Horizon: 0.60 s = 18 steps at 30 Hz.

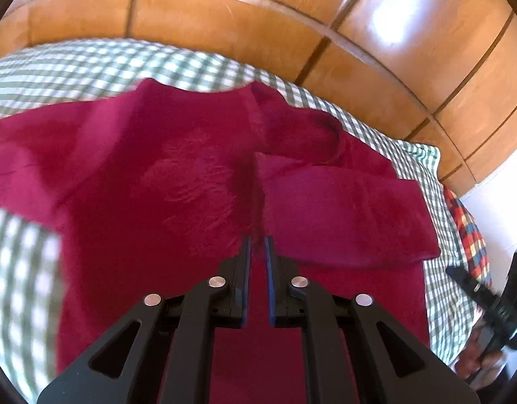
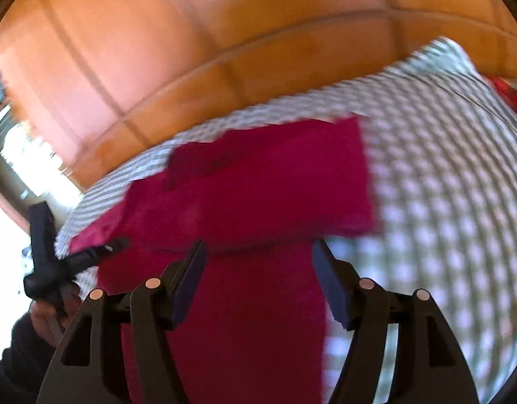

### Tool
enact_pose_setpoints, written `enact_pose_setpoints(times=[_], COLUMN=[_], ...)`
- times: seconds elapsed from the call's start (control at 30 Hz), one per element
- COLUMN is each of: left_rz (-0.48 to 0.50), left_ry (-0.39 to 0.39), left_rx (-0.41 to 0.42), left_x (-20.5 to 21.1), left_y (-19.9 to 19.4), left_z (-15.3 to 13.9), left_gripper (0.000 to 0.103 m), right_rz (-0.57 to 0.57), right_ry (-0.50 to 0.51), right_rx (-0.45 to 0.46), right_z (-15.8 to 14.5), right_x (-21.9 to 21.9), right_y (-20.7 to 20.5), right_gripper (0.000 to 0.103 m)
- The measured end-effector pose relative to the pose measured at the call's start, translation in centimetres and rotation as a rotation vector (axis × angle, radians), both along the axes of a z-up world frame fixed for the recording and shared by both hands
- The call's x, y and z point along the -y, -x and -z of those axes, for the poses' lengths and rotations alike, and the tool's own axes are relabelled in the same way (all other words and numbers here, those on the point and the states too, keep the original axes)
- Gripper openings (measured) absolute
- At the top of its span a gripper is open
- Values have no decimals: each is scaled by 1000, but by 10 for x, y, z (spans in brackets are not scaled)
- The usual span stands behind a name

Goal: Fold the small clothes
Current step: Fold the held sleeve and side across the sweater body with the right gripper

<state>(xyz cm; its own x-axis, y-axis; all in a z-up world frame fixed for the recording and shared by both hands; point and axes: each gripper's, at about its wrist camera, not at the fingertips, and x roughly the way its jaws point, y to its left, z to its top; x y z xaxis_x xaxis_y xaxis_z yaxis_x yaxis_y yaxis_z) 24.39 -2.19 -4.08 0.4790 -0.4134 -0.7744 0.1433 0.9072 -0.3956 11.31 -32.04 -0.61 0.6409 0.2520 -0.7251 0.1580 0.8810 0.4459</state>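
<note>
fingers: left gripper with blue pads a narrow slit apart, tips over the folded edge of the garment; whether cloth is nipped between them cannot be told. right gripper with jaws well spread, nothing between the pads, garment lying below the gap.

item: crimson t-shirt, laid flat on the bed, faint print at chest. in the left wrist view the neckline sits at the far edge toward the headboard, so the long axis runs from the camera away to the headboard. one sleeve spread out to the left; the right side panel folded in over the body, its edge running along the middle of the shirt. in the right wrist view, blurred, the shirt shows as a tall strip with a folded block across its top.

surface: green-and-white checked bedsheet, showing around the shirt on left, far and right sides.

surroundings: multicoloured checked cloth at the right bed edge; glossy wooden panelled headboard behind; white wall beyond it at the right.
</note>
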Motion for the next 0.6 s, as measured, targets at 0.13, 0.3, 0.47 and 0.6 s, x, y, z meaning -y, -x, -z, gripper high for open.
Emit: enact_pose_setpoints(times=[0.13, 0.3, 0.47, 0.6], left_rz=[-39, -4, -20, -46], left_ry=[45, -27, 113, 186], left_rx=[-54, -43, 85, 223], left_x=[12, 35, 18, -7], left_y=[-24, -41, -42, -32], left_z=[14, 19, -38, -90], left_gripper=[51, 6, 5, 5], right_rz=[96, 145, 185, 235], right_ry=[25, 36, 81, 100], right_rx=[-70, -92, -99, -53], right_z=[24, 42, 51, 40], right_x=[29, 39, 39, 39], right_y=[11, 4, -19, -33], right_gripper=[67, 67, 66, 65])
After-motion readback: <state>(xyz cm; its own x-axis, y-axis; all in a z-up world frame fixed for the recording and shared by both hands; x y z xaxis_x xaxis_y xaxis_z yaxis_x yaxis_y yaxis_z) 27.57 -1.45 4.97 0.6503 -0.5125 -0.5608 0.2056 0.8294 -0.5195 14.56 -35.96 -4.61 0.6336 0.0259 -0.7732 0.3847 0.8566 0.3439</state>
